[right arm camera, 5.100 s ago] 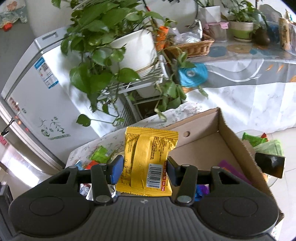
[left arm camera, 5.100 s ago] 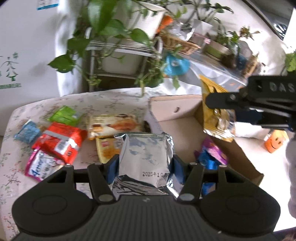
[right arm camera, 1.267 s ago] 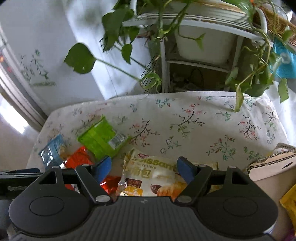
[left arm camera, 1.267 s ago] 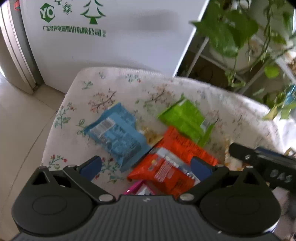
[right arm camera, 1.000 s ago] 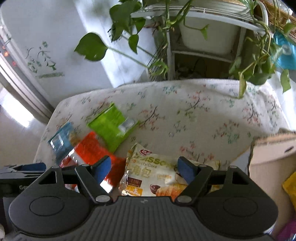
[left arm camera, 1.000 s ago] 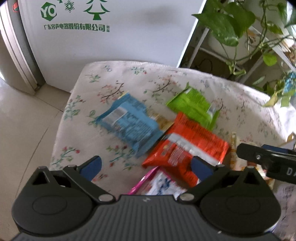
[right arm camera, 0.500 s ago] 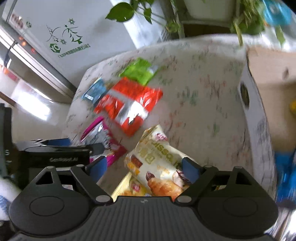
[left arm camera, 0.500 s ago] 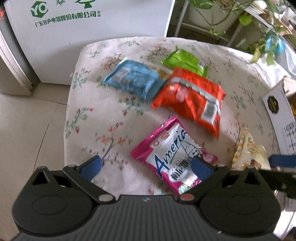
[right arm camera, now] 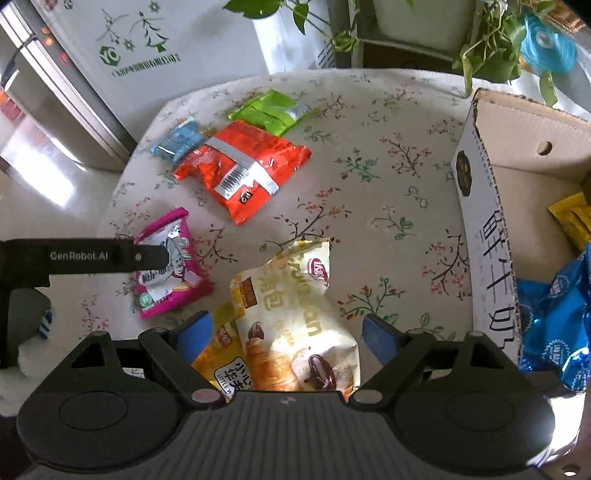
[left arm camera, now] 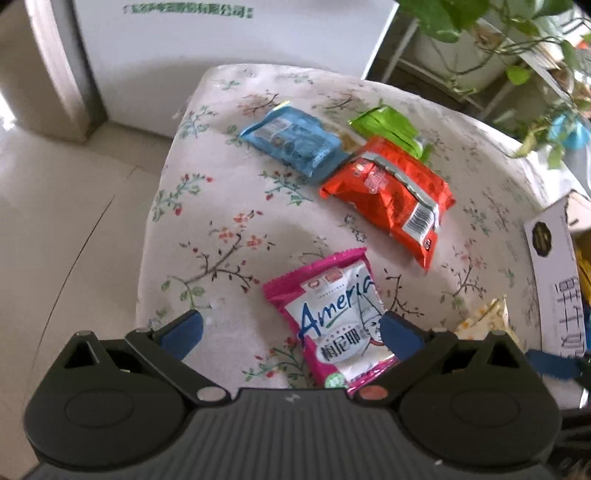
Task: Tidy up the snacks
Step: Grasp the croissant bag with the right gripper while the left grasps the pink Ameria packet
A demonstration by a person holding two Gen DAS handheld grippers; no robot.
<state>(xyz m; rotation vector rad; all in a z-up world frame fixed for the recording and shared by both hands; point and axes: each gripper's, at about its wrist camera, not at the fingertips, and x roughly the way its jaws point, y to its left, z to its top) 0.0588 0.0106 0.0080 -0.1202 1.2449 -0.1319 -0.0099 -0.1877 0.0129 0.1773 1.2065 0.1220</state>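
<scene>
Loose snack packs lie on a floral tablecloth [left arm camera: 258,206]. My left gripper [left arm camera: 291,332] is open above a pink and white packet [left arm camera: 332,317], whose lower half lies between the blue pads without touching them. Farther off lie a red bag [left arm camera: 391,195], a blue packet [left arm camera: 295,144] and a green packet [left arm camera: 388,123]. My right gripper [right arm camera: 288,334] is open over a cream croissant bag [right arm camera: 295,317], which rests on a small yellow pack [right arm camera: 225,354]; neither pad presses on it. The left gripper's finger [right arm camera: 110,254] reaches in over the pink packet [right arm camera: 170,269].
An open cardboard box [right arm camera: 487,206] stands at the table's right end, holding a blue foil pack [right arm camera: 554,310] and a yellow pack [right arm camera: 572,218]. A white appliance [left arm camera: 221,33] stands behind the table, with potted plants on a rack [left arm camera: 480,37] at the back right. Tiled floor [left arm camera: 55,221] lies left.
Both grippers held packs over the box five seconds ago and are now empty over the table. In the last second both views pulled back from the far packs to the near ones.
</scene>
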